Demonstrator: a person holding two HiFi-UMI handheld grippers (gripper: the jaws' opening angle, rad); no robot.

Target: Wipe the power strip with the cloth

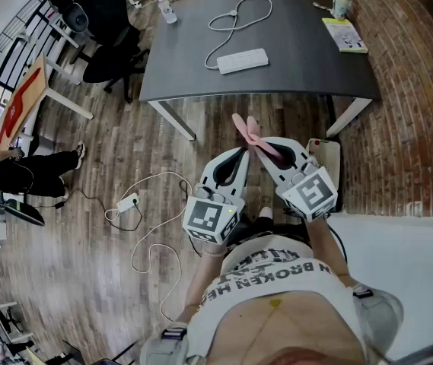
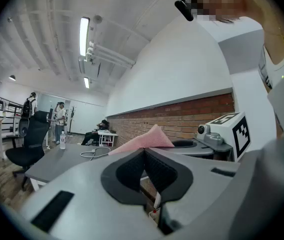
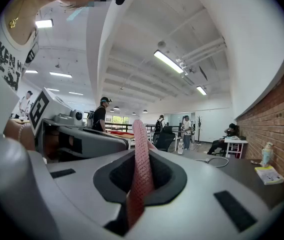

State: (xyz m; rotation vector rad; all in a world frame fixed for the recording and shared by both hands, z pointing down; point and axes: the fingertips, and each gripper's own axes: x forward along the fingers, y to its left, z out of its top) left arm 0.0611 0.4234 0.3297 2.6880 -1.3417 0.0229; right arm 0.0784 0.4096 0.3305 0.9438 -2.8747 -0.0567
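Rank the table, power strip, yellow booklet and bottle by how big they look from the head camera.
1. Table
2. Power strip and booklet, about alike
3. Bottle, smallest, though it is also far off

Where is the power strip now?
Head view: the white rectangular power strip lies near the middle of the dark grey table, its white cable looped behind it.

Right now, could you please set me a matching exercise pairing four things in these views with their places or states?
Things: 1 power strip; 2 cloth; 3 booklet; 4 left tongs.
Places or states: A shut, empty; B at the right edge of the table; C clamped in the right tongs; D mid-table, cable attached.
Pairs: 1-D, 2-C, 3-B, 4-A.
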